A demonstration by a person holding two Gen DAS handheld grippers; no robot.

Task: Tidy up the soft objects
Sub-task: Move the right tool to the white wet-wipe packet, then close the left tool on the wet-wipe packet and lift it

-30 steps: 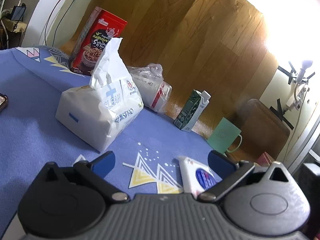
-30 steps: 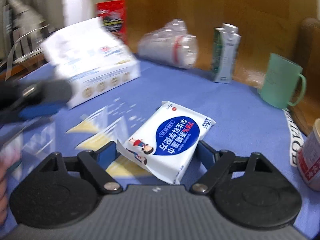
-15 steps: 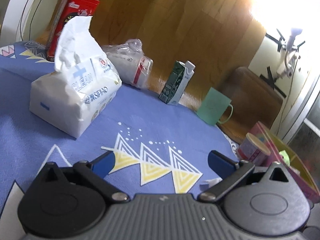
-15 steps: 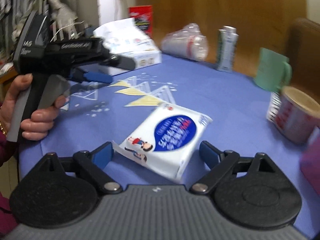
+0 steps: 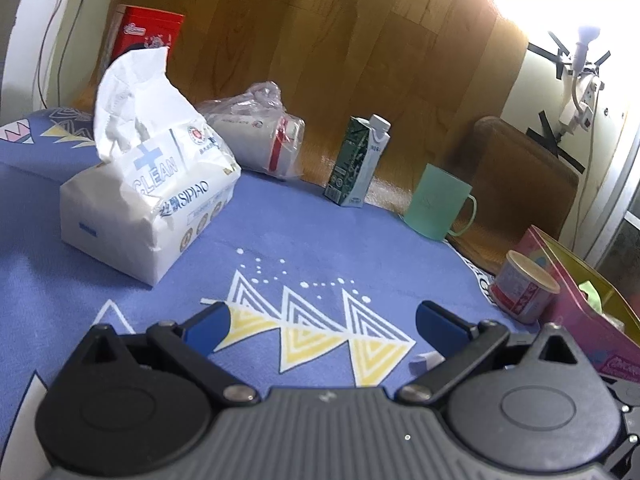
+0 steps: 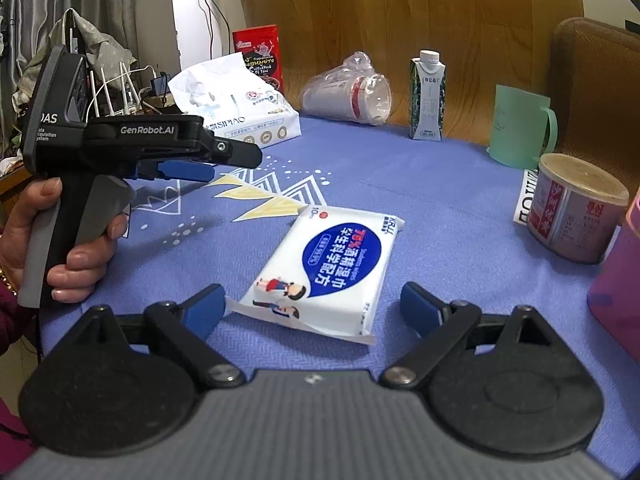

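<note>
Centrally, the wet-wipe pack (image 6: pixel 326 270) lies flat on the blue tablecloth (image 6: pixel 440 208), its near end between the blue fingers (image 6: pixel 206 312) of the right gripper (image 6: pixel 312 312), which stands wide open; the left finger looks to be just at the pack's near corner, though contact cannot be confirmed, and the right finger is clear of it. Only a small white corner of that pack shows in the left wrist view, beside the right finger of the left gripper (image 5: pixel 320 324). The left gripper is likewise spread open with nothing between its fingers, poised over the yellow triangle print of the cloth. It appears again in the right wrist view, at the left, gripped by the person's left hand (image 6: pixel 60 248) and pointing across the table. Further back on the left sits the soft tissue pack (image 5: pixel 148 188), a sheet standing up from its top. Behind it stands a red box (image 5: pixel 148 36), upright. Beside the tissue pack, a bagged stack of paper cups (image 5: pixel 260 136) lies on its side. A small carton (image 5: pixel 358 160) stands upright to the right, then a green mug (image 5: pixel 438 202) near the table edge. A round tin (image 6: pixel 576 208) sits at the right, close beside a pink box (image 5: pixel 580 296).
</note>
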